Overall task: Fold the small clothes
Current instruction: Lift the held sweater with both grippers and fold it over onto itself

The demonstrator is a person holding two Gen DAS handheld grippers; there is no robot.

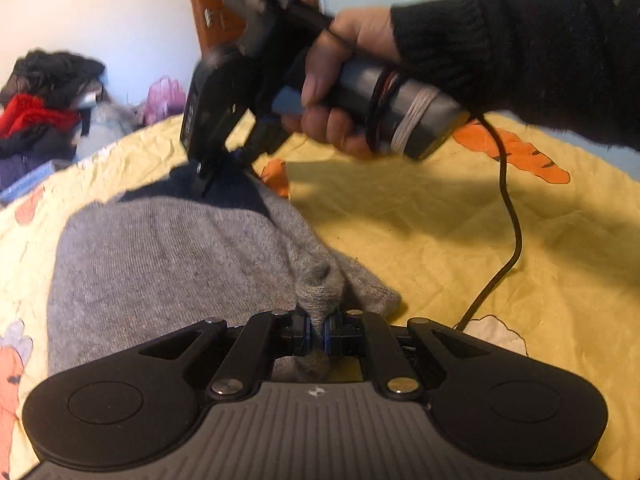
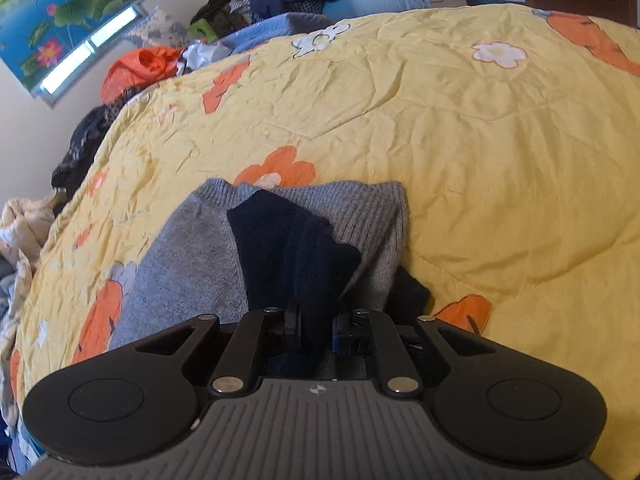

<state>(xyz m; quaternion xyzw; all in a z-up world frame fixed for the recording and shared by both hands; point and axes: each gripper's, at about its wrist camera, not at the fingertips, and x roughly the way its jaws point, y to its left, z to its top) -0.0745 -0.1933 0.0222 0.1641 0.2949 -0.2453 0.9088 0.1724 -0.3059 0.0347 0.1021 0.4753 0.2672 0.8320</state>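
A small grey knit sweater [image 1: 160, 256] with a dark navy part lies on the yellow quilt [image 1: 440, 240]. My left gripper [image 1: 318, 334] is shut on a bunched grey fold of it at the near edge. In the left wrist view my right gripper [image 1: 208, 178], held by a hand in a black sleeve, reaches down at the far navy edge. In the right wrist view the grey sweater [image 2: 192, 264] spreads ahead, and my right gripper [image 2: 316, 336] is shut on the navy fabric [image 2: 296, 248], which rises in a ridge from its jaws.
The yellow quilt [image 2: 480, 140] has orange and white flower prints. Piles of clothes [image 1: 44, 112] sit beyond the bed by the wall, and more heaps [image 2: 140, 64] lie along the left side. A black cable [image 1: 512, 220] trails over the quilt. A wooden door [image 1: 216, 0] stands behind.
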